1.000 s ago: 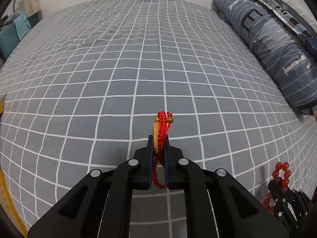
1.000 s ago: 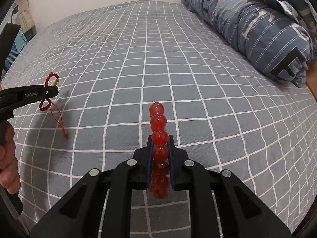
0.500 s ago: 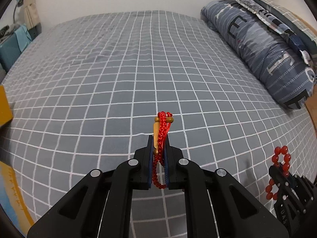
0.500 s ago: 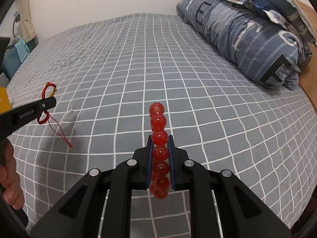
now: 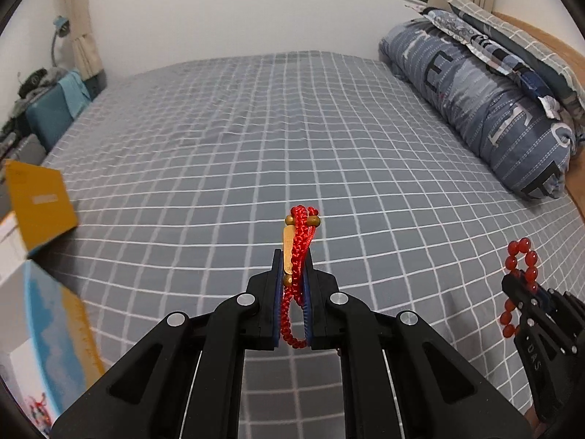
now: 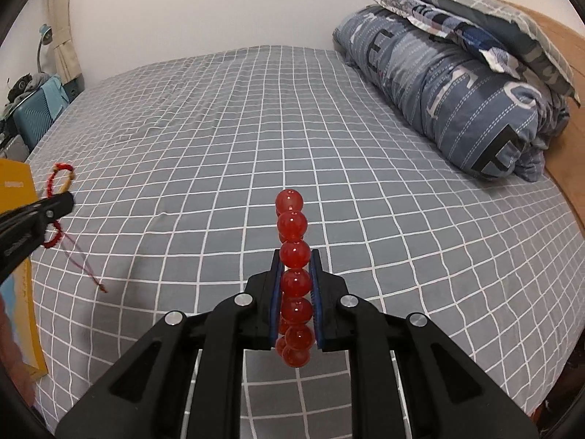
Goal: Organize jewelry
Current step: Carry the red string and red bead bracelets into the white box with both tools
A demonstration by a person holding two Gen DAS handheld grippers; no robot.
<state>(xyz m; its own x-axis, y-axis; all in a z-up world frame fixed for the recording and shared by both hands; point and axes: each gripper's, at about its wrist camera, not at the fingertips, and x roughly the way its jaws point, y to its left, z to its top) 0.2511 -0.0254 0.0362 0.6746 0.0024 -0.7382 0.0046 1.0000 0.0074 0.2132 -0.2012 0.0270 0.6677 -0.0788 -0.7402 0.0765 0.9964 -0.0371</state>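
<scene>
Jewelry is in transit above the checked bedsheet (image 5: 292, 128): we find the left gripper (image 5: 292, 256) clamped on a red cord bracelet (image 5: 298, 241), the right gripper (image 6: 295, 256) clamped on a red bead bracelet (image 6: 292, 252), and judge both next need carrying to the yellow box (image 5: 40, 205).

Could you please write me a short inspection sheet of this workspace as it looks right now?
Surface: bed sheet, grey with white grid.
Job's things: red cord bracelet and red bead bracelet, both held off the sheet.
Clutter: yellow box at the left edge.
Grippers: left gripper shut on the cord bracelet; right gripper shut on the bead bracelet.
Cables: nothing seen.
Surroundings: rolled blue duvet, window, curtain, wall.
</scene>
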